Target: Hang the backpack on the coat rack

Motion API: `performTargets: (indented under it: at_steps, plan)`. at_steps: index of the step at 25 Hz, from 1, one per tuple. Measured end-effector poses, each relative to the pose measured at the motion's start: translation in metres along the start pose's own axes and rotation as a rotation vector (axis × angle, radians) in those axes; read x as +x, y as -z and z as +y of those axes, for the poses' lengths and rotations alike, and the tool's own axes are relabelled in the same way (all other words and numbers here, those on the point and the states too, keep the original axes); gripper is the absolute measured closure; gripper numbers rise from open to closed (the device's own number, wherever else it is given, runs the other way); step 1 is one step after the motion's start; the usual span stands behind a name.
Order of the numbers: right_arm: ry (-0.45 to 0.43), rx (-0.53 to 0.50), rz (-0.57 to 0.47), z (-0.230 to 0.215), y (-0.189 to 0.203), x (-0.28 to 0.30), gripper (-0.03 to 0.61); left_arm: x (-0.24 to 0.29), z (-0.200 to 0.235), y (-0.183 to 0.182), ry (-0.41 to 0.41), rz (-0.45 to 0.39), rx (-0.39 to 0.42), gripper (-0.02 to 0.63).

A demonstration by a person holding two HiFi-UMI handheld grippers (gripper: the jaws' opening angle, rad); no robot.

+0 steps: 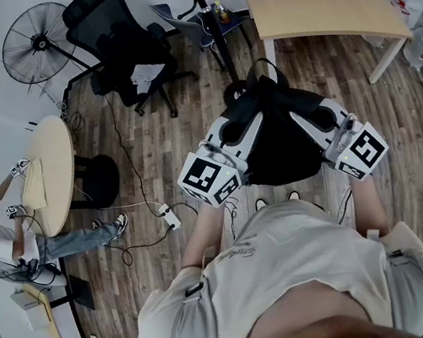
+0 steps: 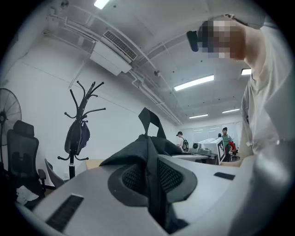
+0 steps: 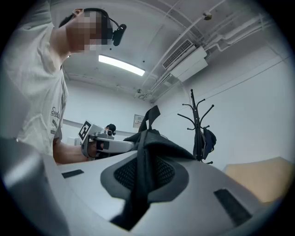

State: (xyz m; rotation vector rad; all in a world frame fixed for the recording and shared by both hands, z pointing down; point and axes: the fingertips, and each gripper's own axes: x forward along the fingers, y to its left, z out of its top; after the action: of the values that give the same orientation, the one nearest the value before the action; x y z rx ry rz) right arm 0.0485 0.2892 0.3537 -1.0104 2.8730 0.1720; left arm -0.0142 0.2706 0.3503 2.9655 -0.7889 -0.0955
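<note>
Left tongs and right tongs each clamp the backpack, mid-carry; next I should lift its top loop onto the coat rack ahead.

Nothing reads clearly: the cursive print on the person's shirt and the wall notice are illegible.

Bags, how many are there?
2. One black backpack is clamped between the left tool and right tool. Another dark bag hangs on the coat rack. More may be hidden.
</note>
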Motion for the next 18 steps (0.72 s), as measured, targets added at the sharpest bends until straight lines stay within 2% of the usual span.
performTargets:
  at_steps: [5, 18]
  plan:
    - [-0.013, -0.002, 0.01, 0.003, 0.005, 0.013, 0.549, -0.009, 0.011, 0.002, 0.004, 0.004, 0.004, 0.568]
    - [0.031, 0.006, 0.007, -0.004, 0.019, 0.066, 0.548, -0.019, 0.066, 0.005, 0.059, -0.006, 0.004, 0.568]
